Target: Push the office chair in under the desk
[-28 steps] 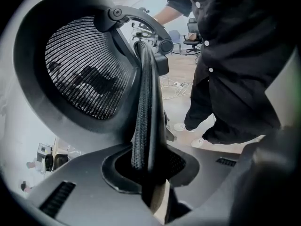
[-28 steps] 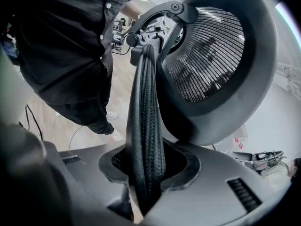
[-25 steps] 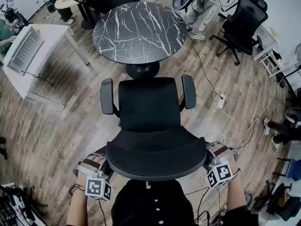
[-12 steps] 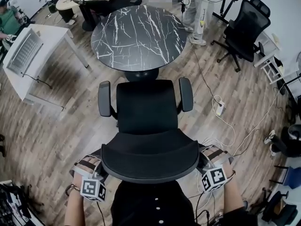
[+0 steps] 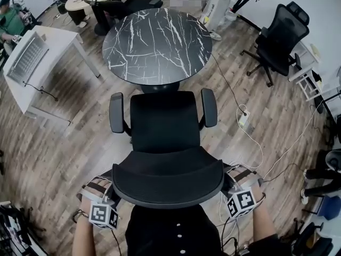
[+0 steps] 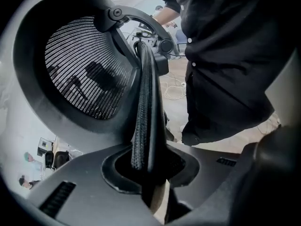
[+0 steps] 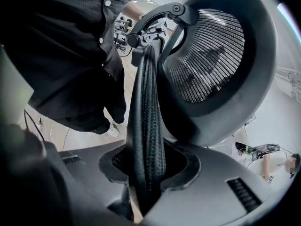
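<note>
At seven o'clock in the head view, my left claw (image 6: pixel 148 173) is pinching the left edge of the backrest (image 5: pixel 168 183) of the office chair (image 5: pixel 166 137), and the left gripper view is showing the ribbed rim wedged between the jaws. At five o'clock my right claw (image 7: pixel 146 173) is clamping the opposite edge in the same way. The chair is standing dead centre with its seat facing twelve o'clock. Its front edge is just beside the round marble table (image 5: pixel 157 36) and is not yet going under it.

Several things are worrying me. Both grips are sitting on a thin, curved rim, so a hard shove could make a claw slide off. If one side is pushing harder than the other, the seat may swivel instead of rolling straight. The left armrest (image 5: pixel 116 112) and right armrest (image 5: pixel 209 107) may be standing too high for the tabletop, though I cannot judge their height from here. The chair's base could also strike the table's pedestal (image 5: pixel 157 85) before the seat is tucked in. At three o'clock a power strip (image 5: pixel 242 119) and its loose cable are lying near the chair and could snag a caster if it drifts right.

Wood planks are covering the floor (image 5: pixel 69 132). A white table (image 5: pixel 56 36) is standing at ten o'clock, and a second black chair (image 5: pixel 279 33) is sitting at two o'clock.
</note>
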A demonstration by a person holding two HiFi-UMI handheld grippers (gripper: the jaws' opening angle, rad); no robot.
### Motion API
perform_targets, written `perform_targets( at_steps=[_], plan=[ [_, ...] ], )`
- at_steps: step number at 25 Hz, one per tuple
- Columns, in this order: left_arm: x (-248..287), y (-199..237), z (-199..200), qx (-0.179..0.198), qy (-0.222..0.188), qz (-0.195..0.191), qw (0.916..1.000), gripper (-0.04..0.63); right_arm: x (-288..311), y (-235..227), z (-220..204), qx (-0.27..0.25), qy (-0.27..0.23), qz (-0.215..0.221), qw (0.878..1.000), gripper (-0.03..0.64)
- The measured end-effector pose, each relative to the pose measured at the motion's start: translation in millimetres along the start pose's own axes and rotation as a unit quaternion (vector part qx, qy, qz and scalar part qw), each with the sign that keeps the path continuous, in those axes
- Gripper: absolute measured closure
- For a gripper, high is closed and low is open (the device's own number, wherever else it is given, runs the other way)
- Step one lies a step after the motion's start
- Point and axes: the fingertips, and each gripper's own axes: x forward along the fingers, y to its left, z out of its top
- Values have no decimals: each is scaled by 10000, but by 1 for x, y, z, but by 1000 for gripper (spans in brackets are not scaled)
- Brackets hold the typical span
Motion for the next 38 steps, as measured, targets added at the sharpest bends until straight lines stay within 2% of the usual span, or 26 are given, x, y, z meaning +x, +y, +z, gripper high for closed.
perform_targets(
  at_steps=[16, 31, 38],
  plan=[
    [17, 48, -4, -122, 27, 18, 9999, 497, 15, -52, -16, -107, -29, 39, 9999, 480],
    [36, 98, -20, -90, 1, 79, 9999, 497, 34, -108, -24, -110, 2, -5, 9999, 479],
    [39, 112, -25, -88, -77, 58, 9999, 497, 39, -119, -23, -55, -6, 24, 10000, 477]
  ],
)
